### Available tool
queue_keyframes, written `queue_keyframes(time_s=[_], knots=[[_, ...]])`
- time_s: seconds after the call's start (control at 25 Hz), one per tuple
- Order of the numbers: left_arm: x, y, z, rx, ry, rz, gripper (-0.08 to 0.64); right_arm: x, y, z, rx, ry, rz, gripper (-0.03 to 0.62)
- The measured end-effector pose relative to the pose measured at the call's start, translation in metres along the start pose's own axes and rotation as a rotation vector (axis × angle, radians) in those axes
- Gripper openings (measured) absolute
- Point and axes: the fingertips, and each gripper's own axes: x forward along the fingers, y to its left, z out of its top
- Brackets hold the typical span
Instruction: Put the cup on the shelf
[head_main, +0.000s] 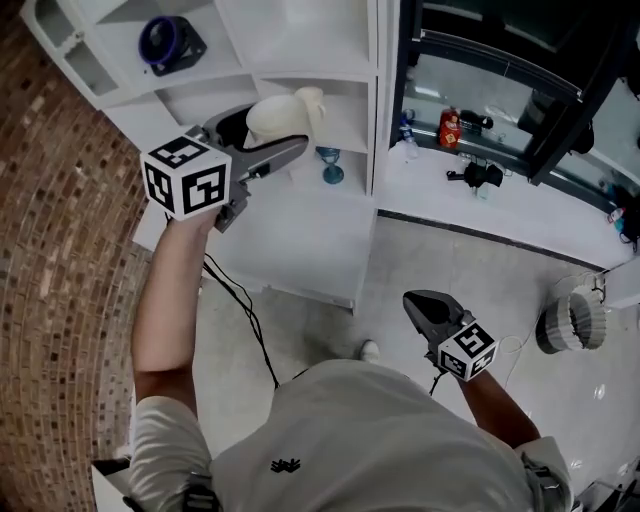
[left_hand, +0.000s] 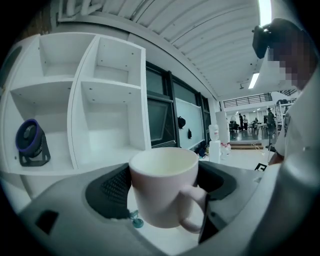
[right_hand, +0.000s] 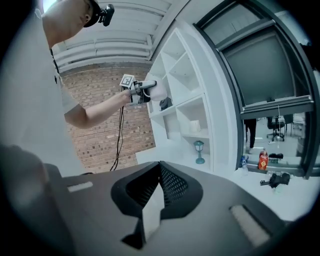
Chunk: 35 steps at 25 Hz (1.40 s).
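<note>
A white cup (head_main: 285, 112) with a handle sits upright between the jaws of my left gripper (head_main: 268, 135), which is shut on its sides. In the left gripper view the cup (left_hand: 162, 187) fills the space between the pads, handle towards the camera. It hangs in front of the white shelf unit (head_main: 300, 40), level with a middle compartment (left_hand: 110, 145). My right gripper (head_main: 412, 300) hangs low by the person's side, shut with nothing in it; its tips (right_hand: 157, 172) meet. From there the raised left gripper (right_hand: 142, 91) shows beside the shelf.
A blue round device (head_main: 165, 42) sits in an upper left compartment (left_hand: 31, 142). A small teal lamp (head_main: 330, 165) stands on the lower shelf ledge. A white counter (head_main: 480, 215) to the right carries a red can (head_main: 450, 128) and dark items. A cable (head_main: 240, 300) hangs down; a white basket (head_main: 572, 318) is on the floor.
</note>
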Motion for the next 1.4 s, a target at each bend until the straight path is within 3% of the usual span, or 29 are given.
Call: queue_keyframes(time_s=[0.32, 0.6, 1.08, 1.4], knots=[[0.064, 0.077, 0.062, 0.009, -0.015, 0.043, 0.405, 0.006, -0.049, 0.001, 0.014, 0.008, -0.034, 0.009], [0.120, 0.137, 0.092, 0.031, -0.016, 0.041, 0.405, 0.014, -0.068, 0.009, 0.047, -0.025, -0.150, 0.009], [0.204, 0.208, 0.088, -0.002, 0.025, 0.050, 0.405, -0.005, -0.075, 0.003, 0.119, -0.064, -0.365, 0.009], [0.229, 0.228, 0.083, -0.004, 0.046, 0.064, 0.405, -0.016, -0.075, -0.003, 0.143, -0.073, -0.438, 0.009]])
